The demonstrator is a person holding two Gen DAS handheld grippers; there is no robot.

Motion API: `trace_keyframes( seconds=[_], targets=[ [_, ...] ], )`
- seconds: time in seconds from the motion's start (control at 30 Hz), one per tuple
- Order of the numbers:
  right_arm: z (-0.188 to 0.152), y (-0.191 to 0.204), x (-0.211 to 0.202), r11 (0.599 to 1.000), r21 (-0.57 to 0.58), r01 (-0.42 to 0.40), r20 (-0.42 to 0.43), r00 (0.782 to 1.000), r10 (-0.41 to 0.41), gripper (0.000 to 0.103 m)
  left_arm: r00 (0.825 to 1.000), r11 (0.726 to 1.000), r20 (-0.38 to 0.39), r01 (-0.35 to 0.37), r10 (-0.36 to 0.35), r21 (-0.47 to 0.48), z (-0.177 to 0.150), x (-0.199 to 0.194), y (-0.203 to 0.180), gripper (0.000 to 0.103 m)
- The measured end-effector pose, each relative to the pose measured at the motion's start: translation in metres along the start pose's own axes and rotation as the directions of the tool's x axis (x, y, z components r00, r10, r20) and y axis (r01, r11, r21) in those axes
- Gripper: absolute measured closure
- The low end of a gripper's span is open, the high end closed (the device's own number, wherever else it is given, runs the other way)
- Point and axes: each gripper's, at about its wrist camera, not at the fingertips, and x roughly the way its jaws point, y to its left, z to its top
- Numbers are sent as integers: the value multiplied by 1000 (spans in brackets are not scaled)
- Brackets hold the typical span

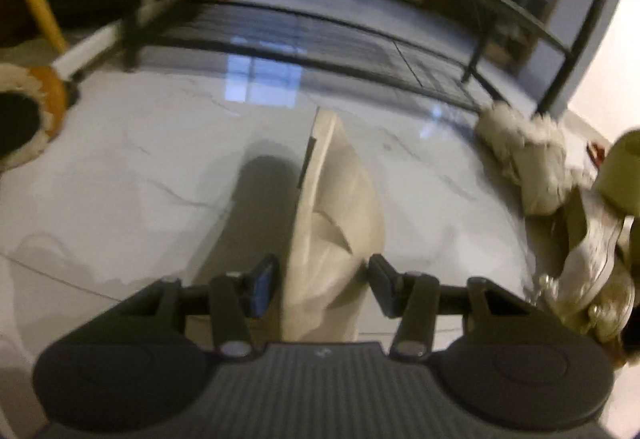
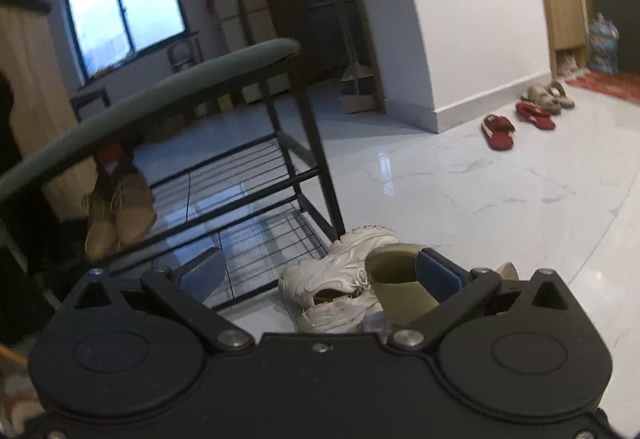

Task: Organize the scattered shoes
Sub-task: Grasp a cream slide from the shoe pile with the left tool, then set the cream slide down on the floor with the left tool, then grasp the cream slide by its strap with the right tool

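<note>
Dim, motion-blurred; window (image 2: 124, 11) daylight glares on floor (image 1: 256, 87); fisheye-warped edges.

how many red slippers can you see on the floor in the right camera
2. One red slipper lies nearer on the white floor; the second red slipper lies further right, beside beige sandals. Others may be hidden.

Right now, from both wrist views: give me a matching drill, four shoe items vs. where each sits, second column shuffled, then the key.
1. beige shoe
2. tan boots
3. red slippers
4. white sneakers

a. floor, near the white wall
b. between the left tool fingers
c. on a rack shelf
d. floor, at the rack's foot

Pairs: 1-b, 2-c, 3-a, 4-d
</note>
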Motion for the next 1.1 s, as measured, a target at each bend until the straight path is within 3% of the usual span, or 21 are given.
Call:
trace_keyframes(
  seconds=[0.07, 0.13, 0.2, 0.37, 0.5, 0.6, 0.67, 0.77, 0.87, 0.97, 1.1],
  targets=[
    [-3, 12, 5, 999, -40, -5, -18, 1000, 5, 0, 1000, 1000, 2, -3, 3, -11, -1, -2, 2, 53],
    [-7, 23, 9, 996, -83, -12, -35, 999, 9, 0, 1000, 1000, -13, 4, -4, -20, -4, 0, 4, 46],
    [-11, 34, 12, 991, -129, -19, -49, 999, 13, 0, 999, 1000, -39, 8, -9, -27, -5, 4, 5, 29],
    [-22, 53, 19, 976, -216, -34, -88, 996, 15, 0, 997, 989, -59, 46, -55, -138, -7, -1, 23, 23],
    [-32, 64, 29, 967, -244, -74, -169, 985, 33, 0, 994, 985, -60, 84, -94, -153, -1, -17, 30, 15],
    [-42, 66, 42, 966, -213, -148, -291, 953, 82, 0, 982, 980, -83, 162, -172, -115, 8, -32, 32, 13],
    [-48, 68, 51, 963, -188, -195, -369, 922, 115, 0, 983, 982, -32, 181, -182, -46, 13, -51, 39, 7],
    [-66, 70, 62, 948, -134, -288, -493, 850, 188, 0, 991, 993, 61, 117, -118, 21, 12, -68, 55, 4],
    [-84, 74, 67, 940, -99, -327, -565, 796, 218, 0, 992, 998, 123, 24, -30, 54, 5, -70, 69, 1],
    [-106, 86, 69, 932, -65, -356, -622, 745, 241, 0, 992, 999, 122, -45, 44, 3, 3, -59, 82, 1],
    [-139, 117, 75, 909, -73, -410, -617, 735, 281, 0, 997, 995, 46, -62, 66, -83, 9, -35, 97, 1]
  ],
)
